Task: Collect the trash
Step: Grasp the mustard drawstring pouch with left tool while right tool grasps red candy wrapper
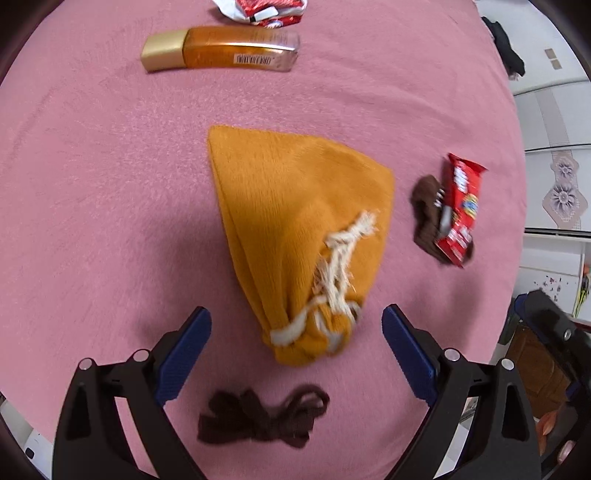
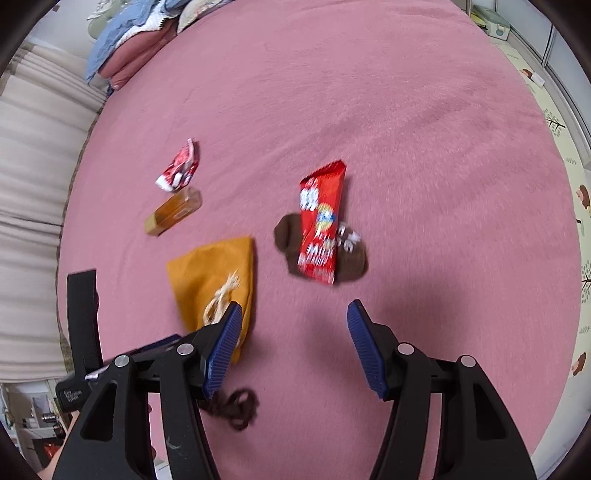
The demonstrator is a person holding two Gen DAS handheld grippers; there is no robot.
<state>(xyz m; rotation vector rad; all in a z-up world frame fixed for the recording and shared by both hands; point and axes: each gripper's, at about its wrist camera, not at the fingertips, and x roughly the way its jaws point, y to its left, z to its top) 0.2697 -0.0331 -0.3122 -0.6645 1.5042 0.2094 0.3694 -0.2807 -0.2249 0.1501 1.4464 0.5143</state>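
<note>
A mustard drawstring bag [image 1: 295,229] [image 2: 214,280] lies on the pink bed cover [image 1: 92,177] [image 2: 406,129]. My left gripper [image 1: 295,325] hovers open over the bag's tied neck, with nothing between its pads. A red snack wrapper [image 2: 321,225] [image 1: 458,210] rests on a brown sock [image 2: 351,258] [image 1: 424,214]. My right gripper [image 2: 293,314] stands open just short of that wrapper and holds nothing. A crumpled red-and-white wrapper [image 2: 179,170] [image 1: 266,11] lies beside an amber bottle with a gold cap [image 1: 221,50] [image 2: 173,210].
A dark brown cord [image 1: 266,413] [image 2: 232,406] lies tangled near the bed's front edge. Folded blue and pink bedding [image 2: 125,44] sits at the far left corner. A beige curtain [image 2: 33,184] hangs left of the bed, and a patterned floor mat [image 2: 569,184] lies to its right.
</note>
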